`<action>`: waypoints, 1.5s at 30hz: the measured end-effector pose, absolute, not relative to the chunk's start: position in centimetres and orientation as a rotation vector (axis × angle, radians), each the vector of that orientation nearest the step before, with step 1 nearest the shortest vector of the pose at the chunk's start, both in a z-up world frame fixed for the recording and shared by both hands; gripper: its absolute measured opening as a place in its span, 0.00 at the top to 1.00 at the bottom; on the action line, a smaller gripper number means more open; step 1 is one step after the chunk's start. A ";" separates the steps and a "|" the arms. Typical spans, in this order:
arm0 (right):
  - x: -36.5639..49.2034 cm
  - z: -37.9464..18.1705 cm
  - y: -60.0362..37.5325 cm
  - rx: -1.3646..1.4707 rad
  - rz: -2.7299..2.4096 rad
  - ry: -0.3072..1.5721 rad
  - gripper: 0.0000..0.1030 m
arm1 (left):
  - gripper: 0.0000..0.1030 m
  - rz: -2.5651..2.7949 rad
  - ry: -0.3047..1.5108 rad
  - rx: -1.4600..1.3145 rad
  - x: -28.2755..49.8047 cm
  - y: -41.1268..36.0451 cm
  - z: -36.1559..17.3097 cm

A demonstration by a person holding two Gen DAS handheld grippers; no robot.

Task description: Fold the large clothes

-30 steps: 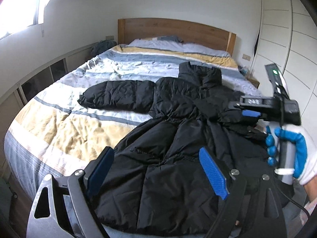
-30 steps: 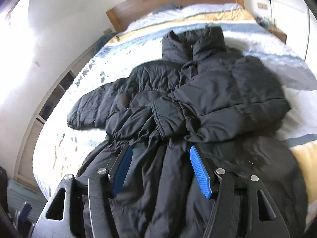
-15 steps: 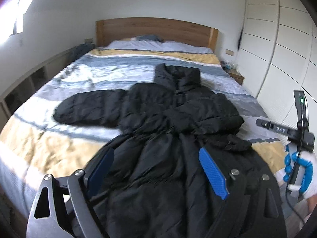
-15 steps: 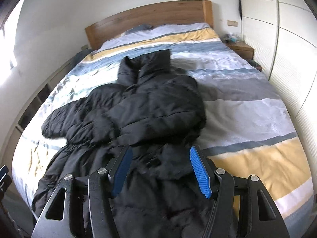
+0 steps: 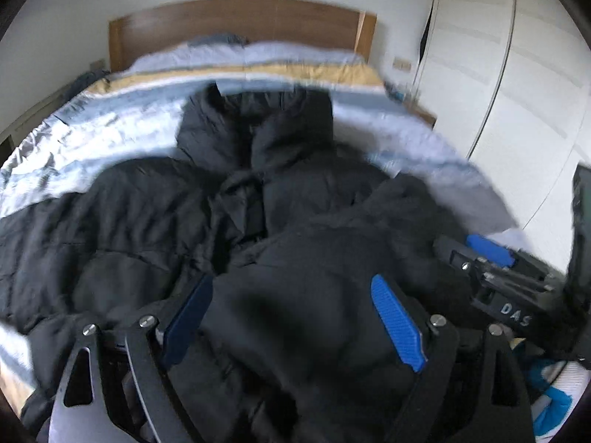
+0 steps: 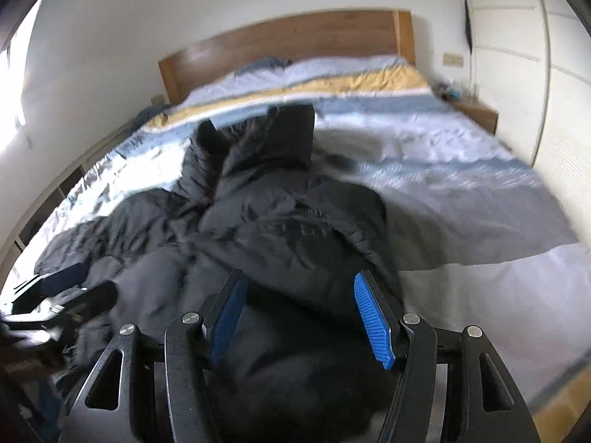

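The room is a bedroom with white walls, a wooden headboard (image 5: 236,18) at the far end and white wardrobe doors (image 5: 517,74) on the right side. The bed (image 6: 461,192) has a striped cover in grey, pale blue and yellow, and on it lies the black puffer jacket (image 5: 277,192), its collar toward the headboard and its body toward me. Both pictures are blurred. My left camera shows the jacket's sleeve spreading far to the left over the cover, and at the right edge it shows my right gripper (image 5: 491,254) from the side, with a part of a hand in a white and blue glove (image 5: 554,402) under it. My right camera does not show that glove; it shows instead the wide bare part of the cover at the right of the jacket, a small wooden night table (image 6: 476,112) beside the bed, and at the left edge the dark fingers of my left gripper (image 6: 59,288), only unclearly. The jaws of my left gripper (image 5: 291,321) stand wide apart, with the black fabric seen between the blue pads; nothing is clamped. The jaws of my right gripper (image 6: 303,313) stand also apart, about half way, over the folded right part of the jacket, and they hold nothing; whether the tips touch the fabric I cannot tell.
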State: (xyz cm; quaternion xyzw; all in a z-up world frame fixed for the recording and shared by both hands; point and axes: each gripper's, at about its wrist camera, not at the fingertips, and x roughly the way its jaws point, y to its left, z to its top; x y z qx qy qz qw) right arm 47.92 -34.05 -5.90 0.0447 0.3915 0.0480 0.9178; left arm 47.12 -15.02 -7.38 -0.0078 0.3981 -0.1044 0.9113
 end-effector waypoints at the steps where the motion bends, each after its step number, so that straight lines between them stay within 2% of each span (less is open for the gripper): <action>1: 48.8 -7.0 -34.2 0.082 0.096 0.828 0.42 | 0.14 -0.204 0.850 0.013 48.3 -15.5 -9.1; 4: 49.7 -8.8 -35.8 0.127 0.101 0.876 0.42 | 0.14 -0.218 0.907 0.006 49.5 -15.0 -11.5; 8: 49.4 -9.1 -37.0 0.110 0.071 0.928 0.42 | 0.14 -0.206 0.943 0.031 49.7 -13.6 -11.6; 18: 45.8 -4.5 -34.6 0.103 0.085 0.979 0.41 | 0.14 -0.215 1.028 0.029 46.9 -11.0 -8.8; 24: 45.7 -7.8 -32.4 0.100 0.074 1.129 0.41 | 0.14 -0.205 1.120 0.097 47.0 -11.4 -10.8; 30: 44.8 -4.9 -32.6 0.110 0.007 1.182 0.41 | 0.14 -0.212 1.097 0.101 46.4 -8.8 -6.4; 38: 41.8 0.5 -30.1 0.148 -0.067 1.218 0.41 | 0.14 -0.141 1.084 0.049 43.8 -0.9 0.7; 45: 40.8 4.2 -27.9 0.174 -0.141 1.215 0.41 | 0.14 -0.069 1.093 -0.042 42.3 7.4 3.3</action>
